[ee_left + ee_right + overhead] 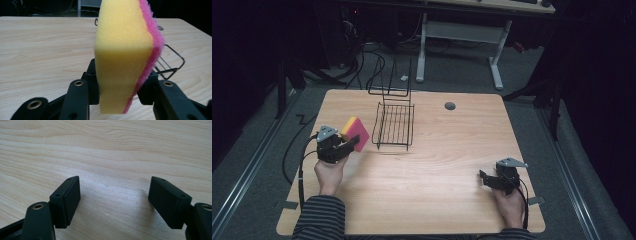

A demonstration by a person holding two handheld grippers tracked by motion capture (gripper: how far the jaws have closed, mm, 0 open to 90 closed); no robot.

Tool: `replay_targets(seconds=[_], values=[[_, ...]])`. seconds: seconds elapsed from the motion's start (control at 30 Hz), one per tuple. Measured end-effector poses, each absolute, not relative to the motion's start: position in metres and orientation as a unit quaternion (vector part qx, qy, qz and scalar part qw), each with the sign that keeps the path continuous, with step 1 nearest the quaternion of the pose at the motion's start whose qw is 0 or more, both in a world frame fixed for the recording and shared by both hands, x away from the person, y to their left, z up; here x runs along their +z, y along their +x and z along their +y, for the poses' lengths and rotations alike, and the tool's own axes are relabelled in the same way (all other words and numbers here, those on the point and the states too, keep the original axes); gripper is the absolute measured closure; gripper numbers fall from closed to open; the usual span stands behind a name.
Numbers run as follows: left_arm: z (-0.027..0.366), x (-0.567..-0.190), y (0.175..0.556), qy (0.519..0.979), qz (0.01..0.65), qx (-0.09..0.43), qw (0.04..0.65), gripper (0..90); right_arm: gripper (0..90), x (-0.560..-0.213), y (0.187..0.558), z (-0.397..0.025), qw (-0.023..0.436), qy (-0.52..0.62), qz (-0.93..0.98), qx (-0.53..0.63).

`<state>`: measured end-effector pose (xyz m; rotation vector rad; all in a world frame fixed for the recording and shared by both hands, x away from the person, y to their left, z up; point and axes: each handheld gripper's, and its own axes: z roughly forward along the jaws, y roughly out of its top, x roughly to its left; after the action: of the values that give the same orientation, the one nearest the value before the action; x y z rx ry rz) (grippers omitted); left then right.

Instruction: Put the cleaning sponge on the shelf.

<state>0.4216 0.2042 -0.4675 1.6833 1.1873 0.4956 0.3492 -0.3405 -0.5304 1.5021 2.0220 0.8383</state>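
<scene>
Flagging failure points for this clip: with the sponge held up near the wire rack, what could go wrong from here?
The left gripper pinches only the lower end of the sponge, so the soft foam may flex or slip out. The wire rack is light and stands unsteadied, with the right gripper open far across the table; a bump could shift it.

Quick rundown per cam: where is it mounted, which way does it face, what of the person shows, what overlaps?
High view: above the person's side, looking forward and down on the wooden table; forearms, hands, left gripper, right gripper.
Left gripper view: rides the left gripper, facing the yellow-and-pink sponge it clamps.
Right gripper view: rides the right gripper, jaws apart over bare tabletop.
Shared: sponge and black wire rack, high and left views.
</scene>
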Motion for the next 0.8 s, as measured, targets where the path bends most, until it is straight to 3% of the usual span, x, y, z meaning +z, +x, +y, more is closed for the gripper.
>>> replay_targets(seconds=[0.8], values=[[0.187,-0.441,0.408,0.695,0.463,0.2,0.513,61.3,25.9,-0.53,0.349,-0.34,0.239,0.55,0.739,0.308]])
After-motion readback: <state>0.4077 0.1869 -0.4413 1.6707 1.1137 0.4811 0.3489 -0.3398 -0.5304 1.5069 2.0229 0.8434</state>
